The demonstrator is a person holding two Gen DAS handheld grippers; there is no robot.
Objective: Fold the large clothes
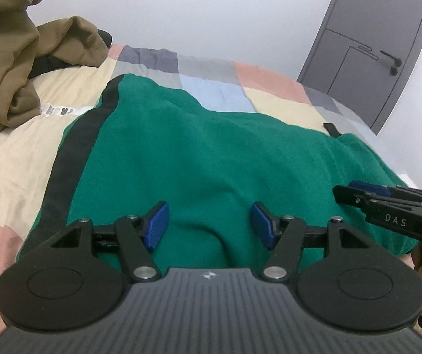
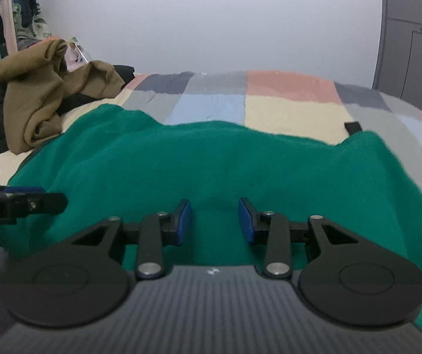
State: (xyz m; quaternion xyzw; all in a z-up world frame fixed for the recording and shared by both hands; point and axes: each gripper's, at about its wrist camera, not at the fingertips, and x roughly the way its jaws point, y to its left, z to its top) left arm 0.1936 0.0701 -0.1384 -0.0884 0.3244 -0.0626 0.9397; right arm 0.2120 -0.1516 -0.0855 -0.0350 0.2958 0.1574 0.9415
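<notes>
My left gripper [image 1: 208, 225] hangs over the near part of the green garment [image 1: 211, 153], its fingers [image 1: 158, 224] spread wide with nothing between them. My right gripper [image 2: 214, 221] sits beside it, fingers [image 2: 183, 221] parted more narrowly, also empty. I judge both are poised above the near edge to take a hold for a fold. The garment lies spread across the patchwork bed [image 1: 270, 94], a thick, fleecy green cloth with a dark band [image 1: 72, 153] down its left side, rumpled in shallow folds. A brown garment [image 1: 10, 67] is heaped at the far left, apart from it.
</notes>
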